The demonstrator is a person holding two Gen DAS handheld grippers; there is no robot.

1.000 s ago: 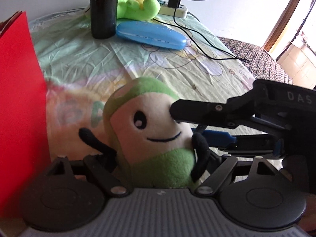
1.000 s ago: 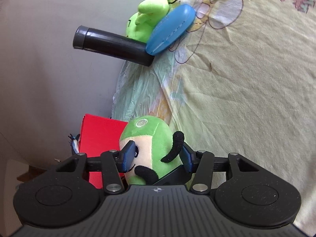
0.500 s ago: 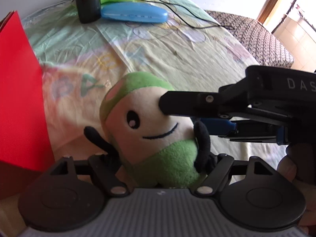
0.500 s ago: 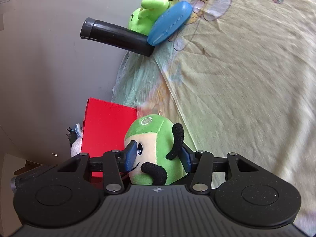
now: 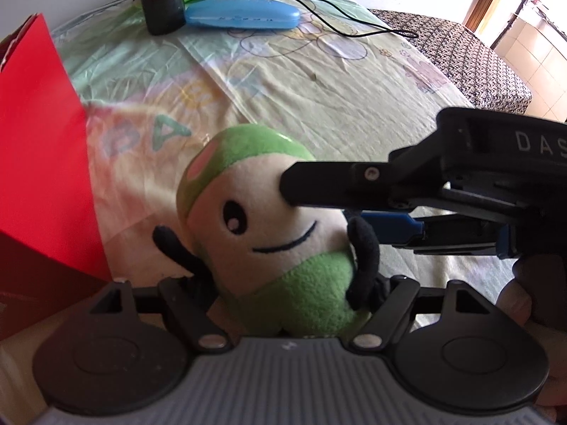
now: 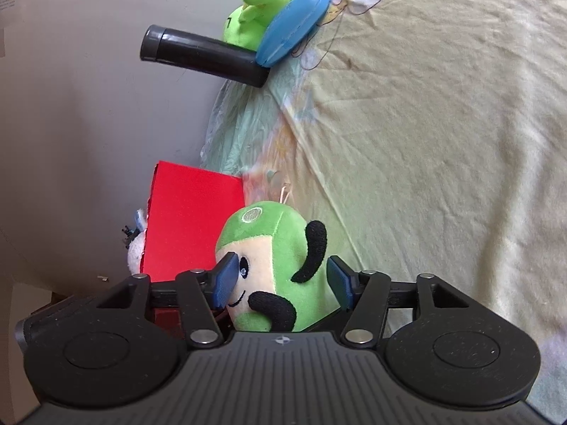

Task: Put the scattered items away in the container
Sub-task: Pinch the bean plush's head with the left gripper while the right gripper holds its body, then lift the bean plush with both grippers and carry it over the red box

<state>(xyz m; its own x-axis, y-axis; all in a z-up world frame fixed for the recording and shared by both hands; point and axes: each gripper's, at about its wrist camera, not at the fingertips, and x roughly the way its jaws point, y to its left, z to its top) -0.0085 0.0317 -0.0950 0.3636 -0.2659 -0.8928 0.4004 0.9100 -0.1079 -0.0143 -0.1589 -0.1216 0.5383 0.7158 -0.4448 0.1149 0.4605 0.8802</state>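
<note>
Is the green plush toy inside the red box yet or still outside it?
Outside. The plush toy sits between the right gripper fingers, beside the red box, above the bedsheet.

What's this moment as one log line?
right tool: gripping green-and-cream plush toy | left tool: around its base | red cardboard box: nearby

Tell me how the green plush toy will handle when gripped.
Probably soft and squashy: the plush toy is fleecy and the right gripper pinches its face. Likely light for its size. Its thin black arms may flop.
</note>
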